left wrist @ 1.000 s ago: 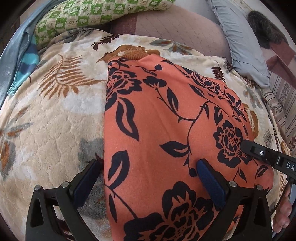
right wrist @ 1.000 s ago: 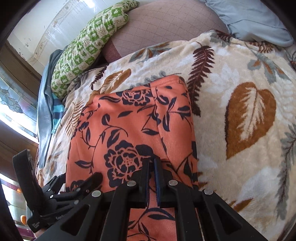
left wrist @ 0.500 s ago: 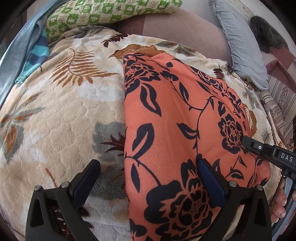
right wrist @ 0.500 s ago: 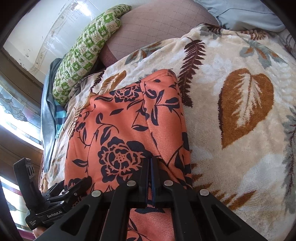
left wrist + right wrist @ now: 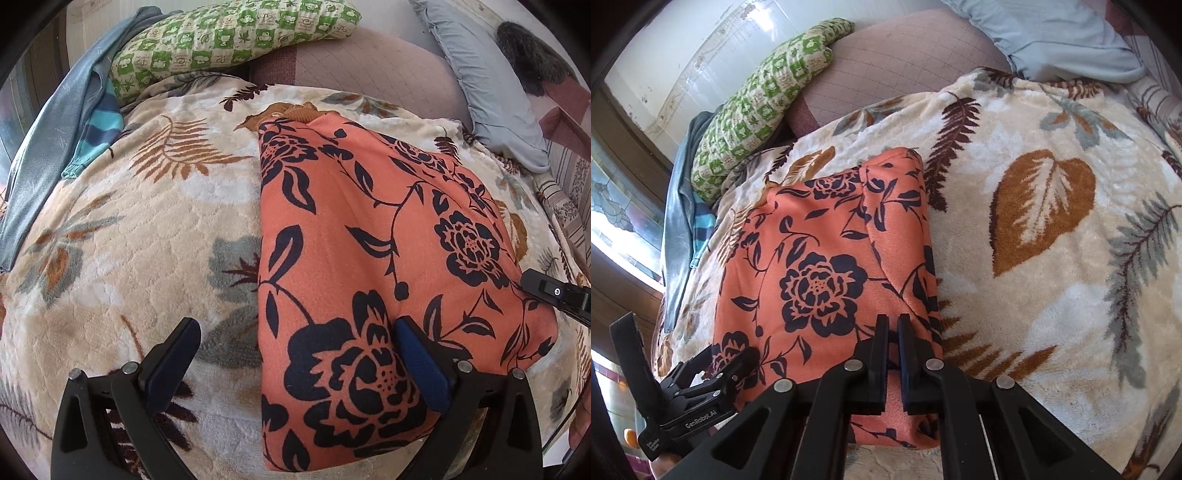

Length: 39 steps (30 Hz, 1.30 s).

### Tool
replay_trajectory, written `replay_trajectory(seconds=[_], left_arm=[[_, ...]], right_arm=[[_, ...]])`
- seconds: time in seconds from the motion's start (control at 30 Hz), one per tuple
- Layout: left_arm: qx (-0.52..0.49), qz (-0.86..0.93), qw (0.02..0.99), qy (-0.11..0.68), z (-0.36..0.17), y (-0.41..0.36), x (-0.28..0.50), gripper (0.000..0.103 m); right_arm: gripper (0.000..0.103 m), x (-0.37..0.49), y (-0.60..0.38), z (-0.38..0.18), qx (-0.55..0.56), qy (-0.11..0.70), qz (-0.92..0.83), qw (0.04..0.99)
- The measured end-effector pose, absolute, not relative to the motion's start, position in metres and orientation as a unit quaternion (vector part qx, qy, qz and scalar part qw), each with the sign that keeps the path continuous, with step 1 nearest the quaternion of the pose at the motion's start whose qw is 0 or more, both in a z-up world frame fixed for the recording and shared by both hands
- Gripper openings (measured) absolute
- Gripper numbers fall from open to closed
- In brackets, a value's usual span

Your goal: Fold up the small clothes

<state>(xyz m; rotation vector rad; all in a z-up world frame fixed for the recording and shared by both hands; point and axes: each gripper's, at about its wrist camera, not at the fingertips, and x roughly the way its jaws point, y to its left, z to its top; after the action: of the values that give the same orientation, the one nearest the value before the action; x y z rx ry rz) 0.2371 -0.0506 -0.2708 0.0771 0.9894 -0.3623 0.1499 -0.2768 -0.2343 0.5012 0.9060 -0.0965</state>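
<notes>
Lying on the leaf-print blanket [image 5: 110, 258], the orange floral garment [image 5: 351, 240] runs from the near edge toward the green checked pillow [image 5: 221, 37]. The left gripper [image 5: 295, 354] stands spread, one finger over the cloth, one over bare blanket.

From the right wrist, the right gripper [image 5: 893, 328] is nearly pressed together, opening slightly; whether it pinches the garment's near right corner, I cannot tell.

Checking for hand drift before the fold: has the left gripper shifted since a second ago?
Yes. The left gripper moved leftward: the grey leaf print on the blanket, earlier above its left finger, now lies to that finger's right.
</notes>
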Motion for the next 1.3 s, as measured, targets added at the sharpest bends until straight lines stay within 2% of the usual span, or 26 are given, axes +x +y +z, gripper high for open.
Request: replay_trajectory(seconds=[0.23, 0.6, 0.97, 1.17, 1.3], left_arm=[[0.066, -0.166, 0.87, 0.46, -0.265, -0.058, 0.238, 0.103], [0.079, -0.162, 0.872, 0.456, -0.266, -0.062, 0.238, 0.103], [0.082, -0.162, 0.873, 0.452, -0.266, -0.062, 0.237, 0.103], [0.101, -0.145, 0.884, 0.433, -0.253, -0.061, 0.221, 0.103], [0.124, -0.131, 0.896, 0.406, -0.242, -0.061, 0.207, 0.103]], right_arm=[[0.007, 0.153, -0.26, -0.215, 0.229, 0.397, -0.01, 0.889], [0.007, 0.177, -0.251, -0.249, 0.219, 0.458, -0.007, 0.861], [0.006, 0.179, -0.255, -0.251, 0.212, 0.46, -0.001, 0.862], [0.007, 0.157, -0.252, -0.232, 0.177, 0.436, -0.04, 0.882], [0.007, 0.137, -0.255, -0.211, 0.181, 0.39, -0.046, 0.902]])
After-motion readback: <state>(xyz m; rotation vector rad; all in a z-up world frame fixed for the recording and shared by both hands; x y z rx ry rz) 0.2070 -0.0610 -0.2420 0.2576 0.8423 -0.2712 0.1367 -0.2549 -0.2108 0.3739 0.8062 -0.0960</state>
